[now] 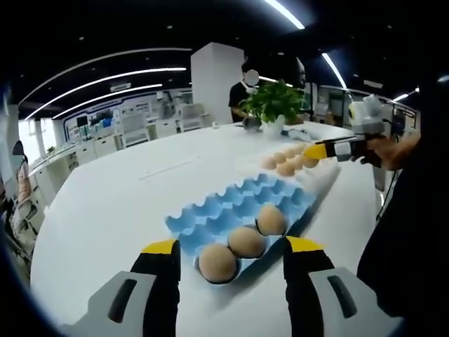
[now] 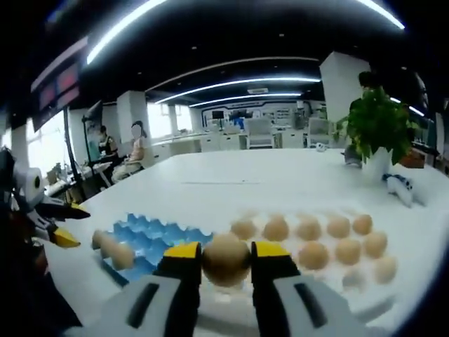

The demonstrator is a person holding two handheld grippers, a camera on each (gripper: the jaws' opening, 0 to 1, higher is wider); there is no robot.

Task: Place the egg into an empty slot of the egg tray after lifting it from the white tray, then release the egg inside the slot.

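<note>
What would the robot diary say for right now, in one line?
phase: lifting | right gripper: shut on egg, over white tray | left gripper: open by blue egg tray | tray eggs: three

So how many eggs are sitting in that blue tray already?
3. All lie in the blue tray's nearest row in the left gripper view: one at the near end, one in the middle, one farther along. The other slots look empty.
</note>
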